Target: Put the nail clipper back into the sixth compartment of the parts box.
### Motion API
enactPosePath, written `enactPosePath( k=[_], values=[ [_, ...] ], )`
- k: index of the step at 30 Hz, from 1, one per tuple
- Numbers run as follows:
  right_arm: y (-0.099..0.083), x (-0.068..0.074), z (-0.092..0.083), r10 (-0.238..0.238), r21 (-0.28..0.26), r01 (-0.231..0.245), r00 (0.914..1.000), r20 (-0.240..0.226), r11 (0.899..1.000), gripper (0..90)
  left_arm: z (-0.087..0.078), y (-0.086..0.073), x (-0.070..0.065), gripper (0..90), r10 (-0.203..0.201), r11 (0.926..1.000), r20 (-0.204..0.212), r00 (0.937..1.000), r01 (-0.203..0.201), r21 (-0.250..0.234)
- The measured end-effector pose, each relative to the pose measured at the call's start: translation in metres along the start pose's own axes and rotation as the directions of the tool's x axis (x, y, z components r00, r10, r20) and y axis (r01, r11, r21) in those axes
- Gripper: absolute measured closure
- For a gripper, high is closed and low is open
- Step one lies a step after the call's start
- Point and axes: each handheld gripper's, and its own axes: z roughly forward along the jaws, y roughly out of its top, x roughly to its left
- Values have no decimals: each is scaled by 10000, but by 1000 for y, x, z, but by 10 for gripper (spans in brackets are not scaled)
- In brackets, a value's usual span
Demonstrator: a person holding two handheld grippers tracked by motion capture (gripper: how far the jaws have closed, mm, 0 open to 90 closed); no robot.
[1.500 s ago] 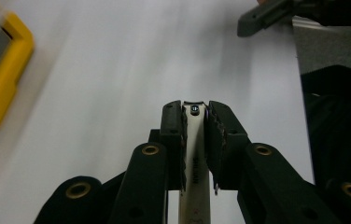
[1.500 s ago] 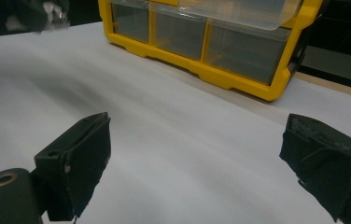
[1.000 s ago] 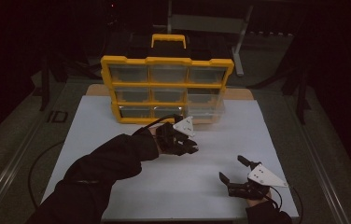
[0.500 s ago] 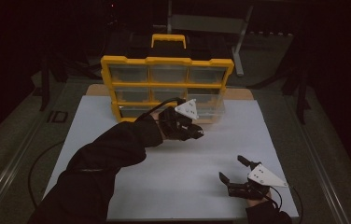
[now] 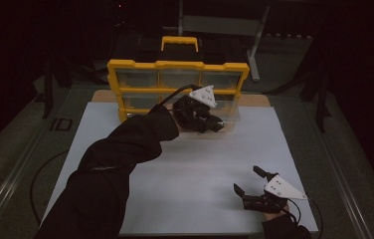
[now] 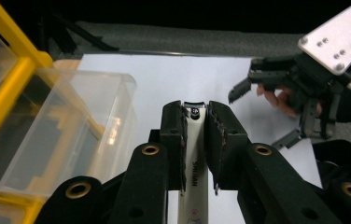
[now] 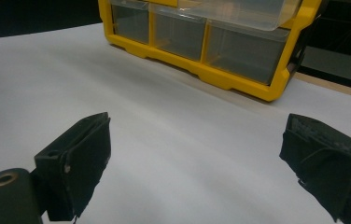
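Note:
My left gripper (image 5: pixel 214 123) is shut on a slim white and metal nail clipper (image 6: pixel 193 161), which stands lengthwise between the jaws. It hovers at the edge of a clear plastic drawer (image 5: pixel 229 115) pulled out of the yellow organizer (image 5: pixel 177 67). In the left gripper view the drawer (image 6: pixel 71 135) lies just left of the left gripper (image 6: pixel 195 135) and looks bare inside. My right gripper (image 5: pixel 251 183) rests open near the front right of the white table, and its right gripper view (image 7: pixel 197 163) has nothing between the jaws. The right gripper (image 6: pixel 262 112) also appears beyond the clipper.
The organizer (image 7: pixel 220 46) stands at the back of the white table (image 5: pixel 200 164) with rows of clear drawers and a yellow handle (image 5: pixel 180 42) behind it. Dark floor and a metal stand (image 5: pixel 254 50) surround the table.
My left gripper has moved away and to the right with the clipper, from mid-table up to the pulled-out drawer. The right gripper has stayed still.

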Motion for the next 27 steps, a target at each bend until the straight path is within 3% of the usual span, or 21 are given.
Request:
enactPosePath(
  k=[8,16,22,27],
  values=[
    [0,0,0,22,19,-22,10000,-24,10000,86,0,10,18,783,-163,9996,-192,9997,159,-230],
    [-1,0,1,29,49,-28,10000,-67,10000,86,0,19,37,783,-515,9957,-559,9971,470,-798],
    [0,0,0,19,-32,-19,10000,-12,10000,86,6,18,52,783,-728,9927,-940,9929,631,-1029],
    [-1,0,0,53,-2,-53,10000,-72,10000,86,16,13,64,783,-1100,9896,-875,9901,1009,-1022]
  ],
)
